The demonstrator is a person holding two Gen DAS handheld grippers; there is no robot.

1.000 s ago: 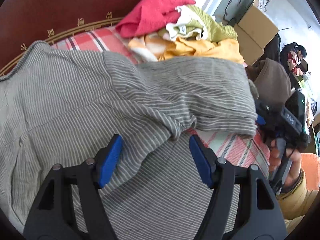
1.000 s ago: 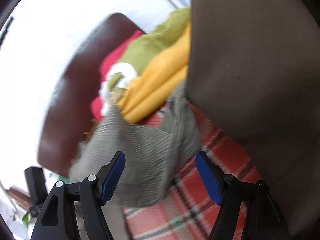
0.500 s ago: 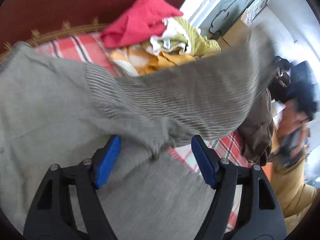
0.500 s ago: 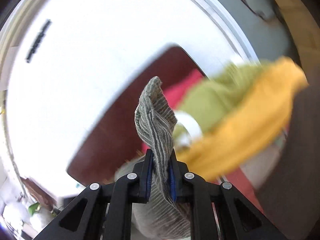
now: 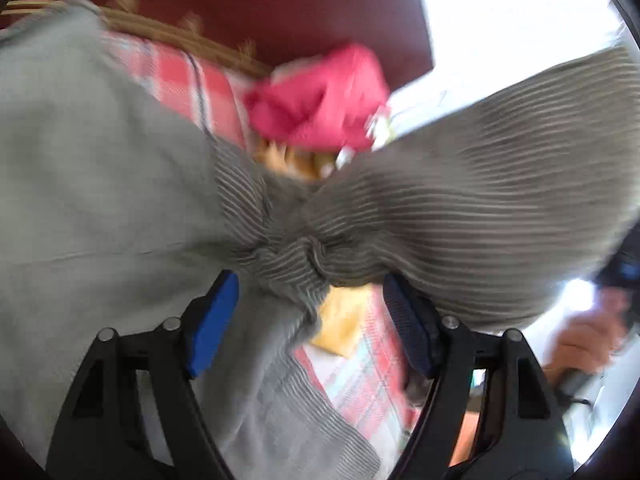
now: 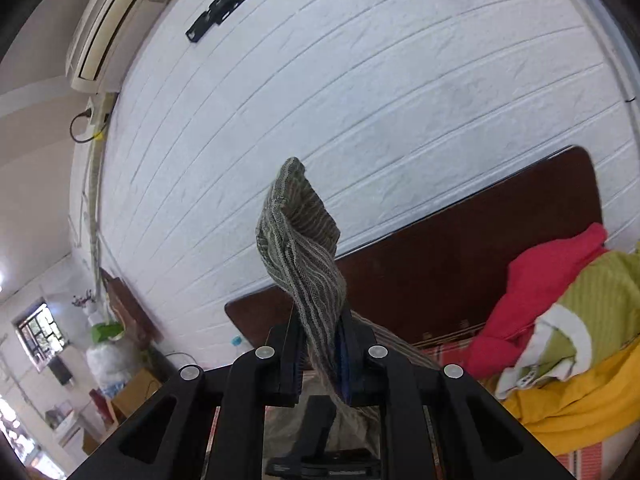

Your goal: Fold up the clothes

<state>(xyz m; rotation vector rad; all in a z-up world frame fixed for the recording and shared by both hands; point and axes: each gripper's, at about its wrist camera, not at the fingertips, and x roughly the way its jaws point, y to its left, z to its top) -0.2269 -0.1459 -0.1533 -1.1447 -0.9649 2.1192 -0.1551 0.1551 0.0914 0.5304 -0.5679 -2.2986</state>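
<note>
Right wrist view: right gripper (image 6: 318,360) pinching edge of grey striped shirt (image 6: 304,256), raised high against white wall. Left gripper (image 5: 310,320) spread wide, holding nothing, over bunched shirt (image 5: 460,216) on plaid bedspread (image 5: 360,372). Step: lifting sleeve for fold. Next: carry sleeve across body, lay flat; left gripper to pin fabric.

Counts: garments, grippers and fittings

Five garments: one grey striped top (image 5: 460,208), one red (image 6: 536,292), one green (image 6: 600,300), one yellow (image 6: 580,404), one white piece (image 6: 560,344) at right. Two grippers: left gripper (image 5: 310,320), right gripper (image 6: 318,356). One headboard (image 6: 460,256); one air conditioner (image 6: 104,28) upper left.
</note>
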